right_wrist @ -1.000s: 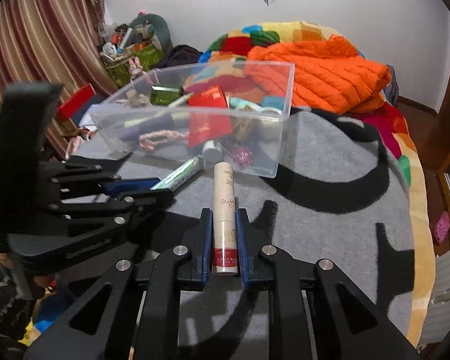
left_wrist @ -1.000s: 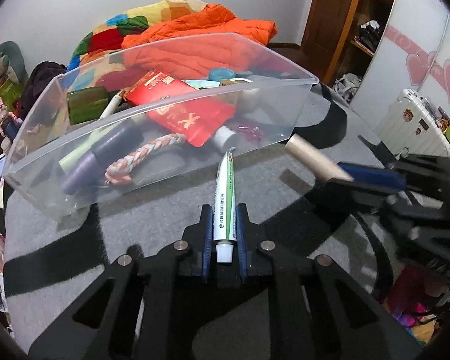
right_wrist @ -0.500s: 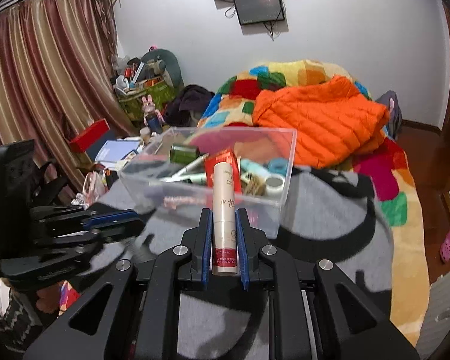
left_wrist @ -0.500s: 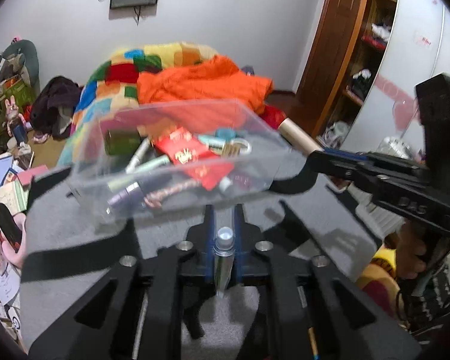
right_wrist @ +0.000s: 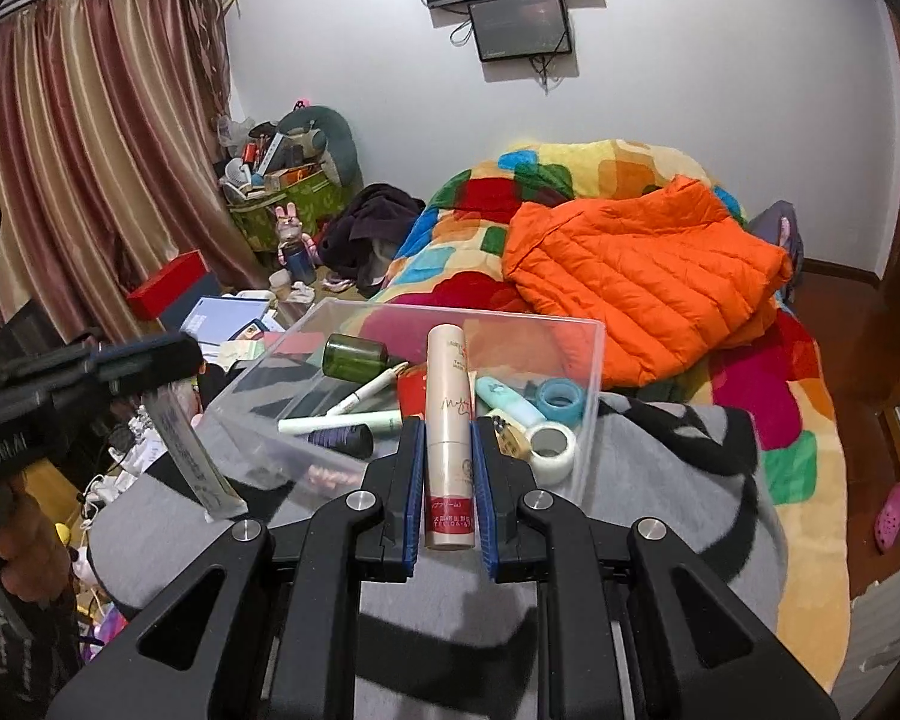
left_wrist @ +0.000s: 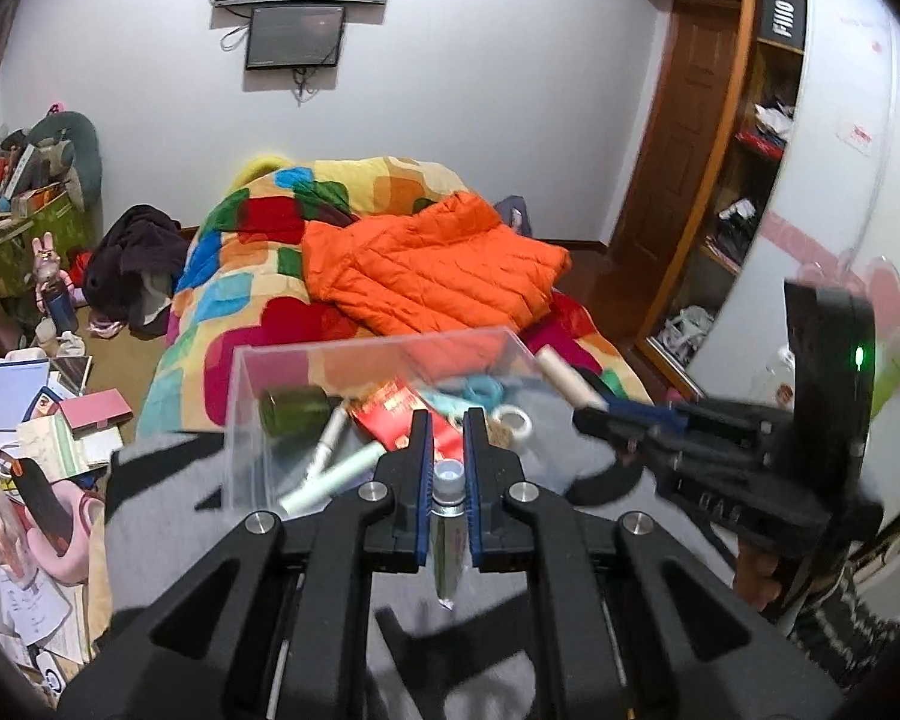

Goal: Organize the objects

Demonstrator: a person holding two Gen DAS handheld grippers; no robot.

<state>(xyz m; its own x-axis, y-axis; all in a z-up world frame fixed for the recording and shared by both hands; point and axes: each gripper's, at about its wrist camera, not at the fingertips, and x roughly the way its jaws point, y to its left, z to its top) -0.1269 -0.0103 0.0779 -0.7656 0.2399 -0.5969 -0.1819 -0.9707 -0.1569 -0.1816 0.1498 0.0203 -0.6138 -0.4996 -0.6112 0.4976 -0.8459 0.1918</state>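
Observation:
My left gripper (left_wrist: 448,438) is shut on a white and green tube (left_wrist: 447,525), which hangs cap up between the pads, lifted above the grey cloth. My right gripper (right_wrist: 448,435) is shut on a beige and red cream tube (right_wrist: 447,438), held just before the clear plastic bin (right_wrist: 591,396). The bin (left_wrist: 243,420) holds a green bottle (right_wrist: 354,358), a red packet (left_wrist: 393,414), pens, tape rolls (right_wrist: 551,447) and other small items. The left gripper shows at the left of the right wrist view (right_wrist: 150,360), its tube (right_wrist: 189,459) hanging down. The right gripper with its tube shows at the right of the left wrist view (left_wrist: 576,387).
The bin stands on a grey and black cloth (right_wrist: 678,480) over a bed with a colourful blanket (right_wrist: 468,204) and an orange jacket (right_wrist: 642,264). Boxes, books and clutter (left_wrist: 42,420) cover the floor to the left. A wardrobe (left_wrist: 750,180) stands at the right.
Both grippers have lifted with their tubes and tilted up, so the bin now sits lower and farther in view. The left tube has swung from lying forward to hanging cap up.

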